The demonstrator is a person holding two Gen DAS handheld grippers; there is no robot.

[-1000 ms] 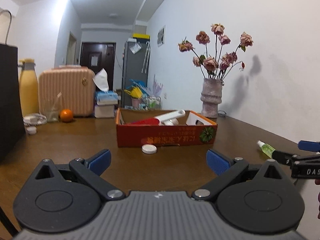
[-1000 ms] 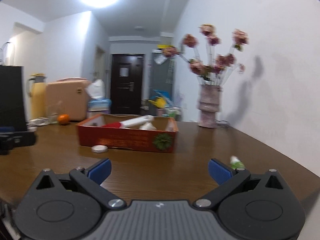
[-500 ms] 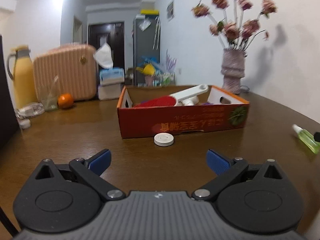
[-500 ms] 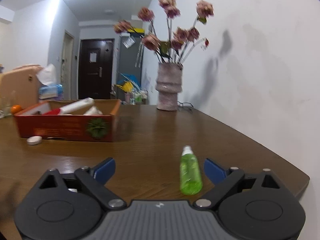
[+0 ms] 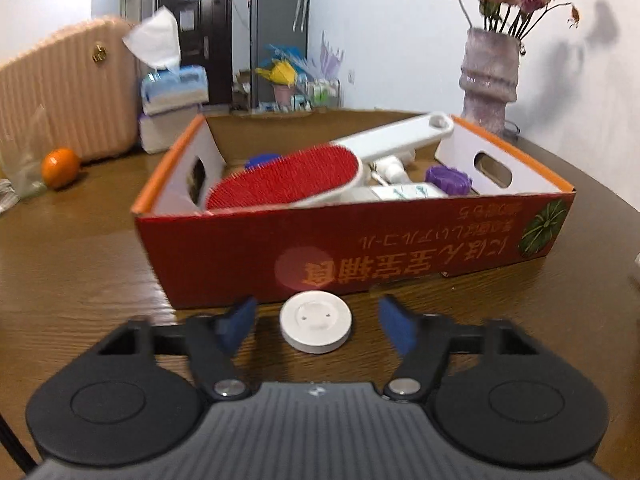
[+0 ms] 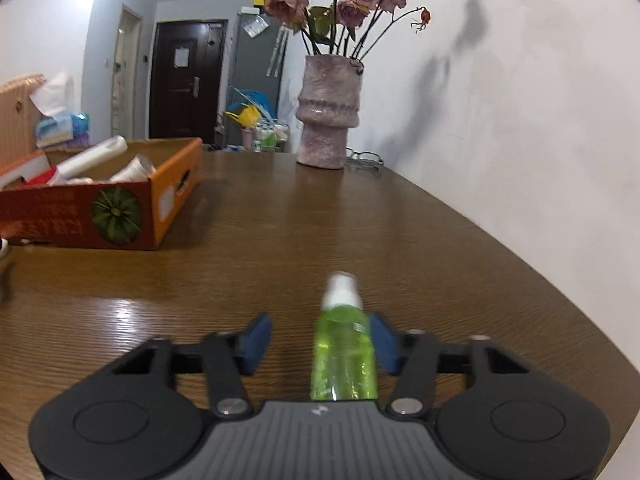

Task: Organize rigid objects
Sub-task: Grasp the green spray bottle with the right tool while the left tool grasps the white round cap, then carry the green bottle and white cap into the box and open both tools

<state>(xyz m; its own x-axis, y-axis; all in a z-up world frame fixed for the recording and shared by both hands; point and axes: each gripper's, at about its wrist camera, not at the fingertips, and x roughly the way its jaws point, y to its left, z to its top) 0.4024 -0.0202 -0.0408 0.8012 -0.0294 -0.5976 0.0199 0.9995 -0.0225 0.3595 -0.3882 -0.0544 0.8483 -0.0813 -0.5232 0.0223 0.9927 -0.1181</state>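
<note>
Both items btwn open jaws: disc (image 5: pixel 316 327), bottle (image 6: pixel 344 350).

Left gripper (image 5: pixel 318 322): jaws spread wide, low over the tabletop, blue pads (image 5: pixel 239 320) at lower centre of the frame, both pads touching nothing. Right gripper (image 6: pixel 320 342): also spread, low and level, fingers pointing up-frame; right-hand pad (image 6: pixel 383 342) sits just beside what's between them, left-hand pad well apart from it.
</note>
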